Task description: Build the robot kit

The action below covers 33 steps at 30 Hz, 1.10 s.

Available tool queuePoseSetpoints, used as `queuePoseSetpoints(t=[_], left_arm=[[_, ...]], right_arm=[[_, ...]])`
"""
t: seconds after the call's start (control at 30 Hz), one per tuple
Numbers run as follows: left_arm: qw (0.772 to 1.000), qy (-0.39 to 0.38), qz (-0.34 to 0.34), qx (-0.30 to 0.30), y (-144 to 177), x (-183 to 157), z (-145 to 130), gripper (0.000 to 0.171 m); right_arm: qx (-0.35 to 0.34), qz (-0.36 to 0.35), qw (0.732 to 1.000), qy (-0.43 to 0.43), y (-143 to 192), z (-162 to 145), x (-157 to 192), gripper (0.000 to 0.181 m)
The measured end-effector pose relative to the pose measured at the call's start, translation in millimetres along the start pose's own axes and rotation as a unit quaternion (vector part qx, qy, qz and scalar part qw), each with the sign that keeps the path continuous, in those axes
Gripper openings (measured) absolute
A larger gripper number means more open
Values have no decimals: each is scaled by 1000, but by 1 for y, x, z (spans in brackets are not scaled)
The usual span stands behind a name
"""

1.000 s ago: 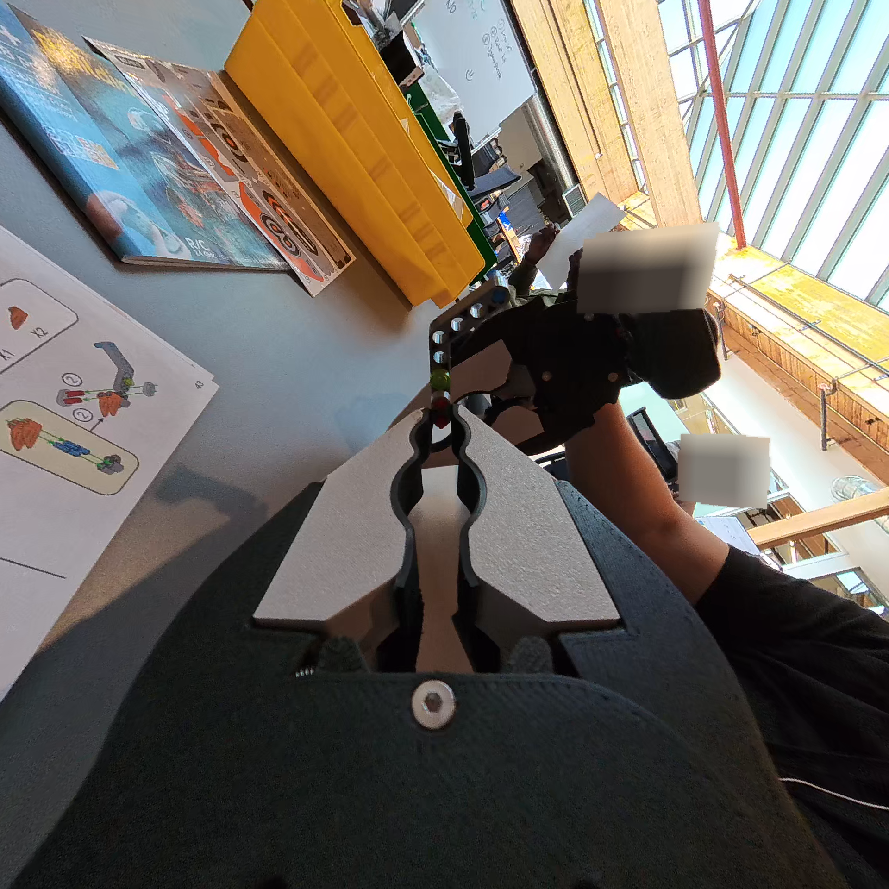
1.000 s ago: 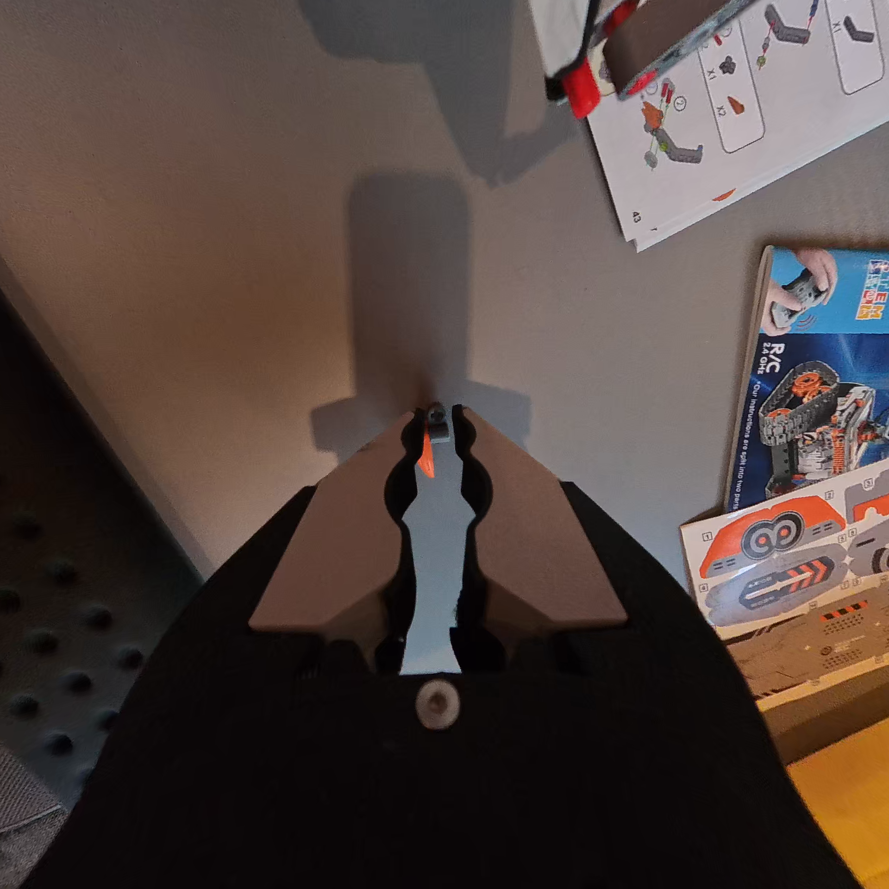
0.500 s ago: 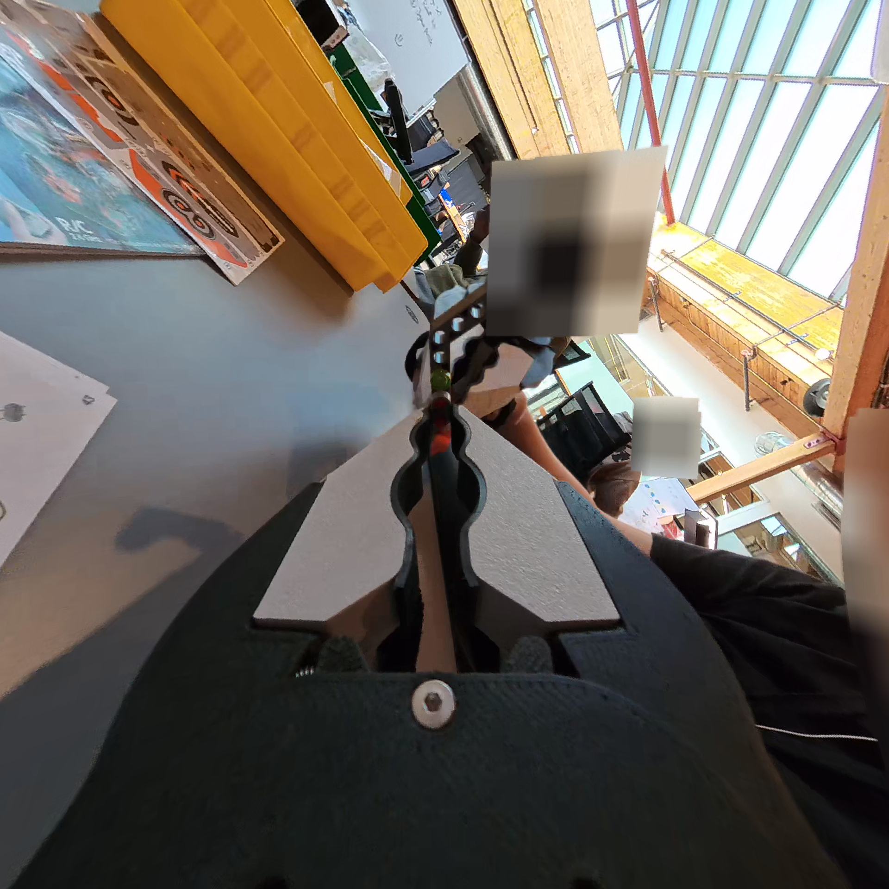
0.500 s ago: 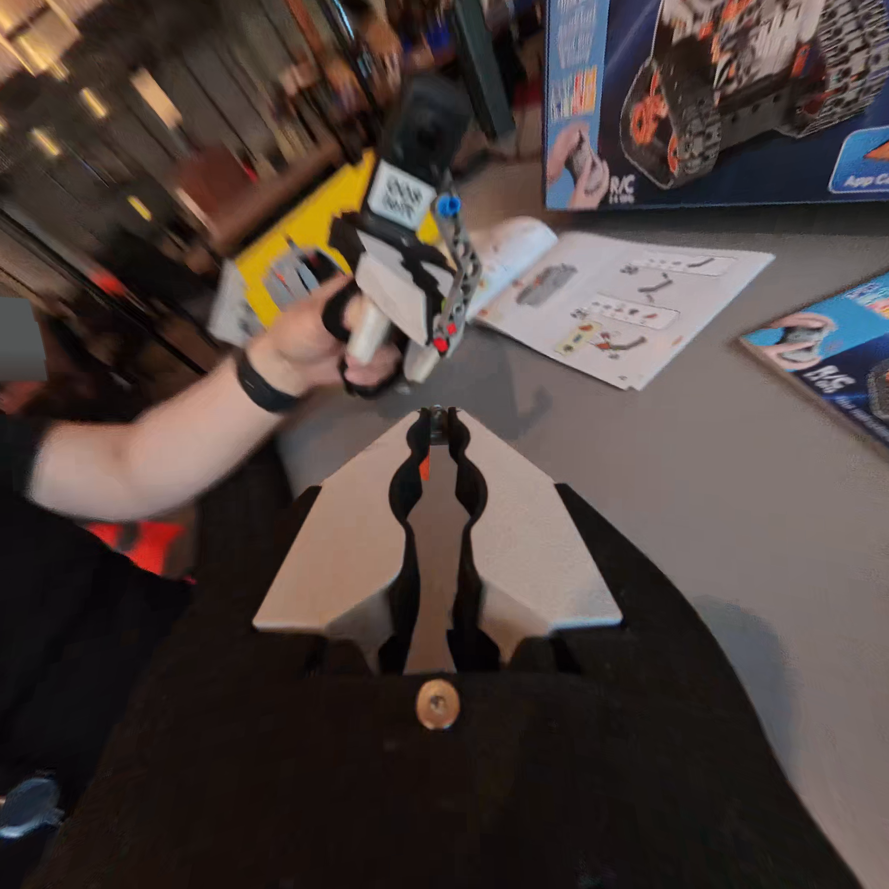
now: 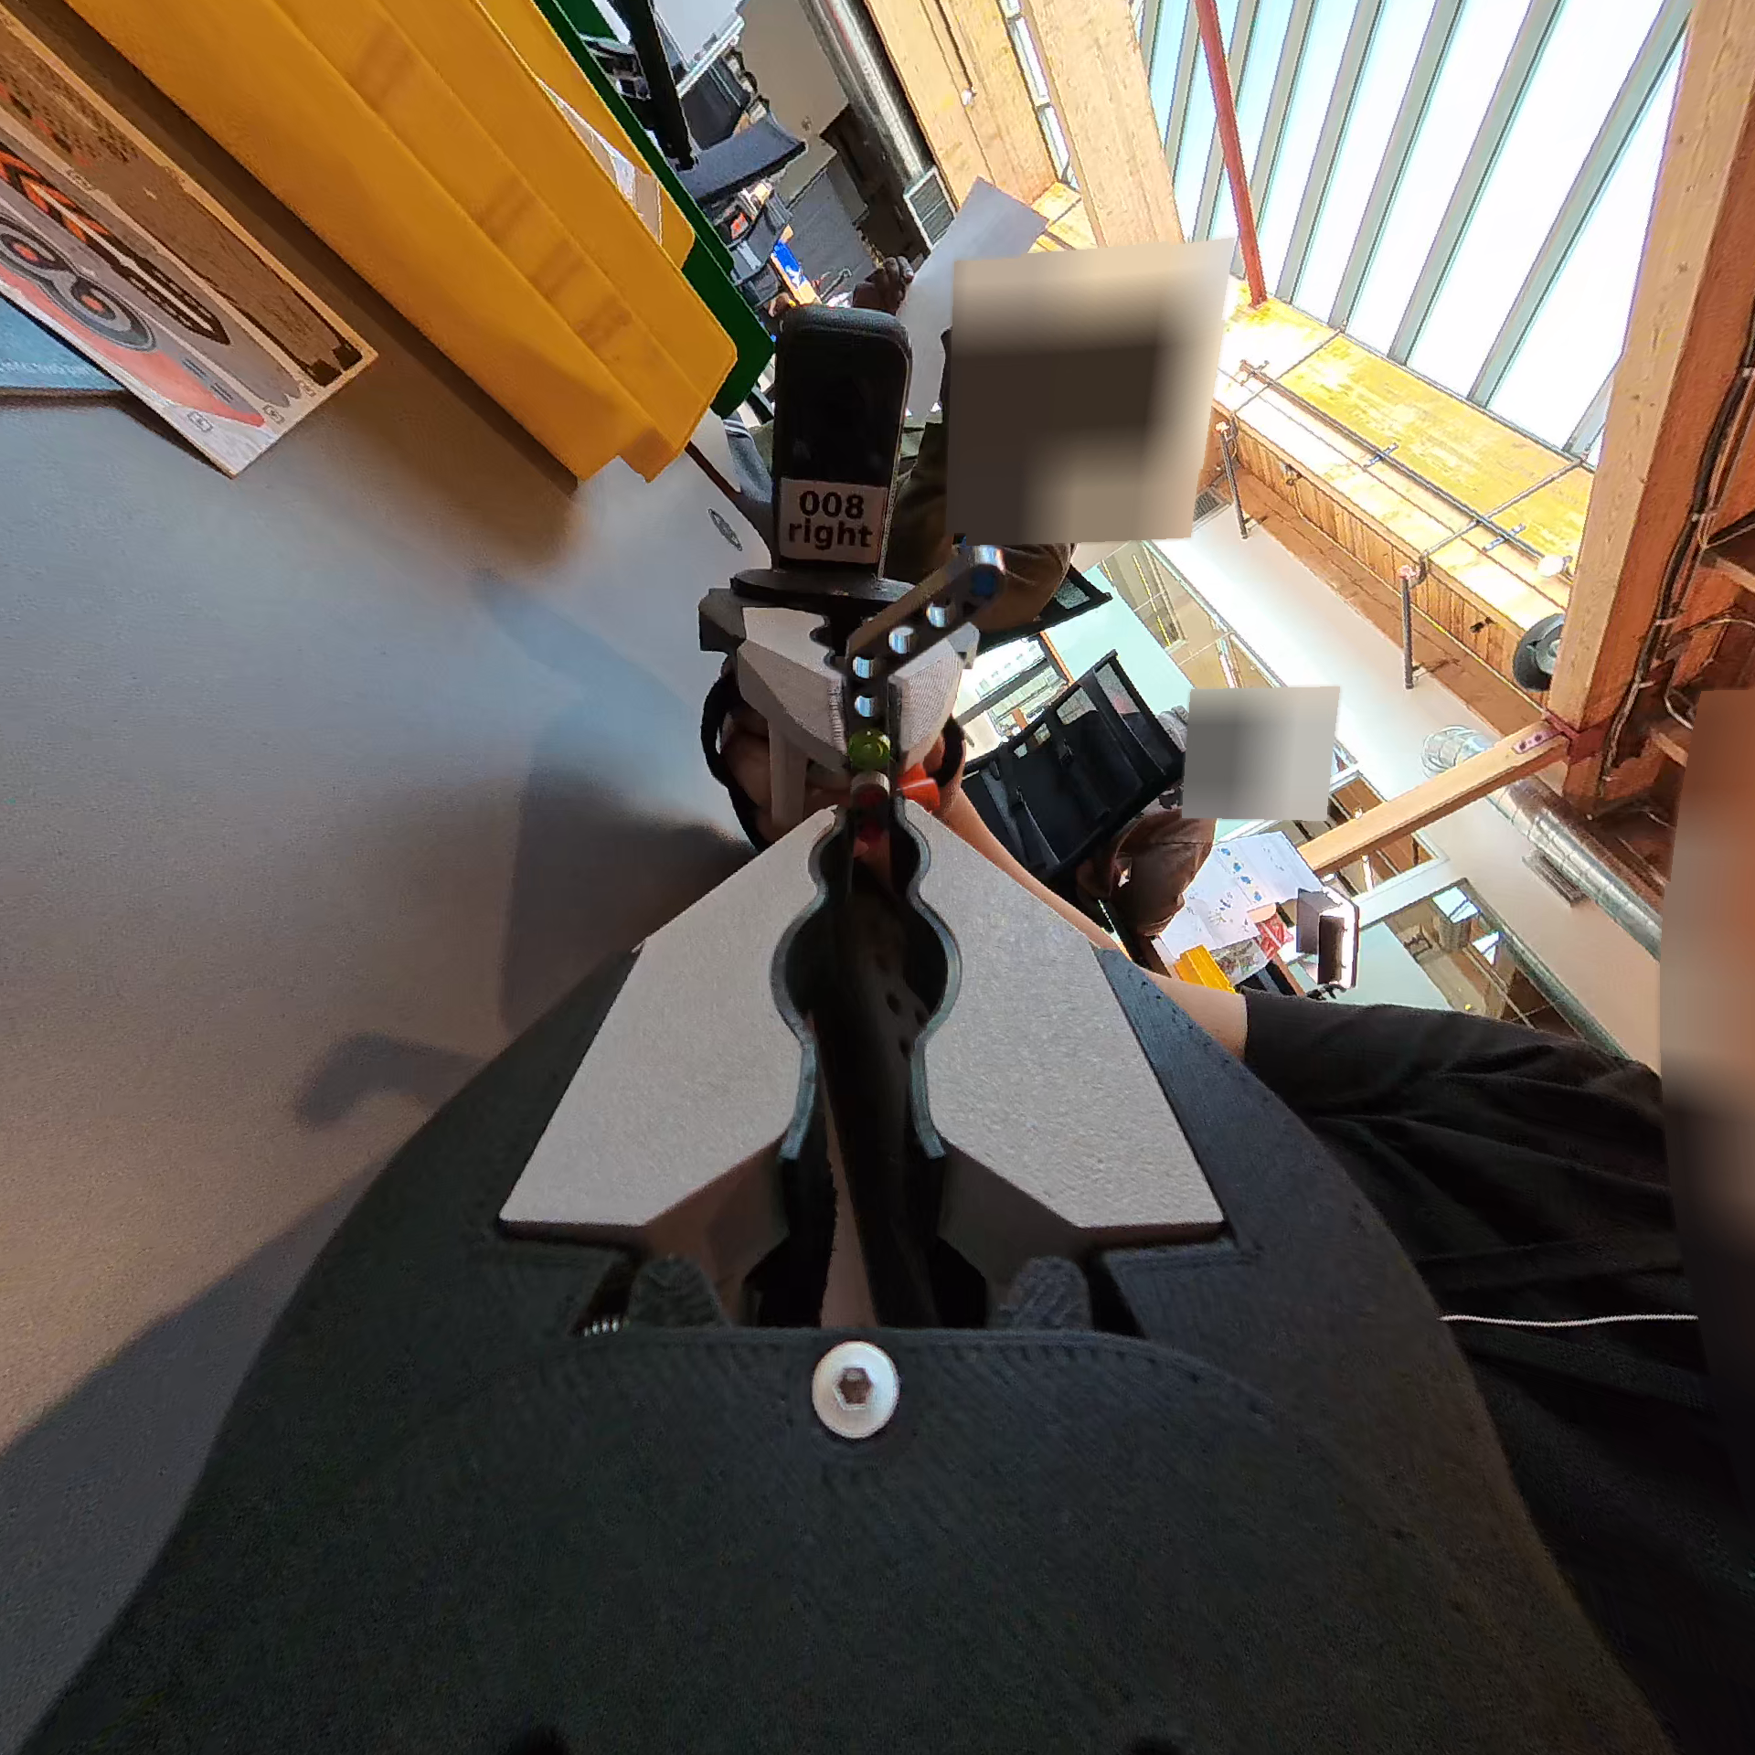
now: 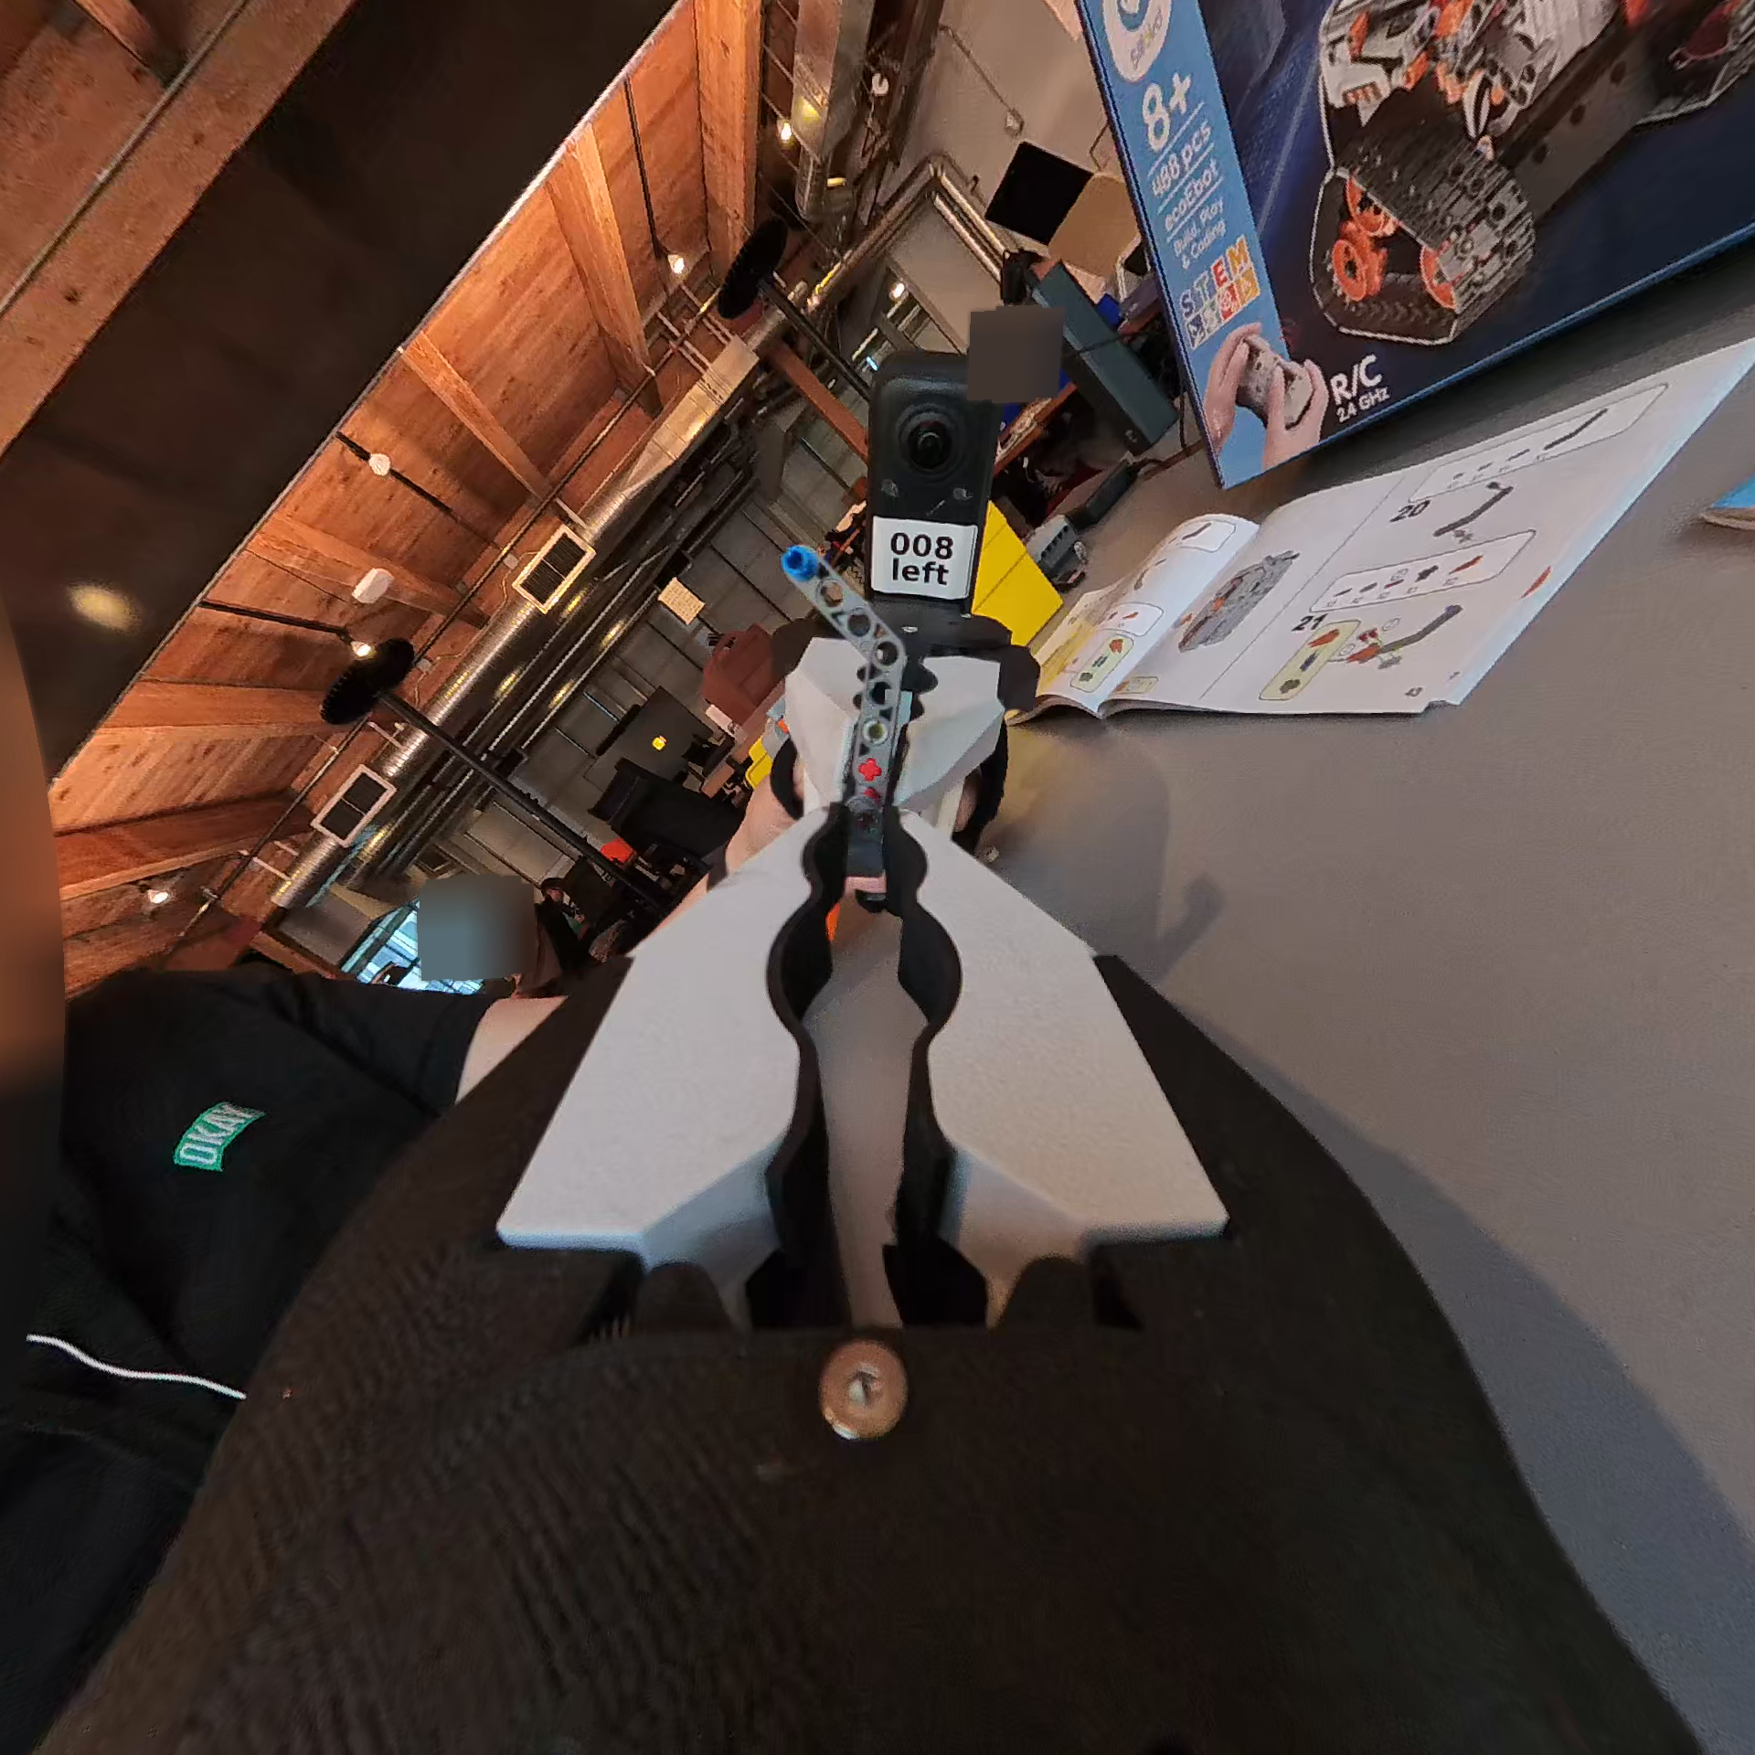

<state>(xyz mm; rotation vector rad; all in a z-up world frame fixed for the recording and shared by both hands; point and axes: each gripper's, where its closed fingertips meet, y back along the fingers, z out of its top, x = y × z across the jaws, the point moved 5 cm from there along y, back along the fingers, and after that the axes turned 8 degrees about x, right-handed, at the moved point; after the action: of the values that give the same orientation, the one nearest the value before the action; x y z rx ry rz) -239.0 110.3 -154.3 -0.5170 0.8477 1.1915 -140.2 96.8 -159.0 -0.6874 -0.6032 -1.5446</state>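
My left gripper (image 5: 869,828) is shut on the lower end of a grey bent beam (image 5: 912,632) with holes, a green pin (image 5: 869,750) and a red pin. The beam also shows in the right wrist view (image 6: 876,686), with a blue pin (image 6: 798,562) at its top. My right gripper (image 6: 864,840) is shut on a small orange piece (image 6: 834,916) with a dark grey connector. The two grippers face each other tip to tip above the grey table (image 5: 285,760). The orange piece (image 5: 916,786) sits right beside the beam's lower end; I cannot tell whether they touch.
A yellow bin (image 5: 427,190) and a sticker sheet (image 5: 142,313) lie at the table's far side. An open instruction booklet (image 6: 1330,608) and a blue toy box (image 6: 1424,190) stand beyond the left gripper. A person's black sleeves border both views. The grippers are tip to tip, or close to it.
My right gripper swung up from pointing down at the table to facing the left gripper. The two grippers have come together, tips nearly meeting at the beam's lower end.
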Motion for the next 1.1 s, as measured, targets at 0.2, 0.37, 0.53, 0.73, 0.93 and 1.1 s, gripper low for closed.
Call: queuePoseSetpoints(t=[0.2,0.37,0.53,0.73,0.93,1.1], left_arm=[[1000,-5,2,5,-1,-2,-2,5],[1000,0,5,3,1,0,-2,5],[1000,1,8,11,-2,1,-3,5],[1000,6,19,14,-1,4,-5,5],[998,0,56,32,0,10,-8,5],[994,2,91,58,3,20,-15,6]], right_arm=[[31,-4,1000,-2,-8,-7,-3,6],[14,-5,1000,-13,-4,-4,-5,6],[8,-1,1000,-18,-3,-3,-6,6],[20,-4,1000,-17,-6,-6,-7,6],[37,-37,999,-15,-8,-10,-14,6],[75,-77,994,-3,-12,-17,-22,6]])
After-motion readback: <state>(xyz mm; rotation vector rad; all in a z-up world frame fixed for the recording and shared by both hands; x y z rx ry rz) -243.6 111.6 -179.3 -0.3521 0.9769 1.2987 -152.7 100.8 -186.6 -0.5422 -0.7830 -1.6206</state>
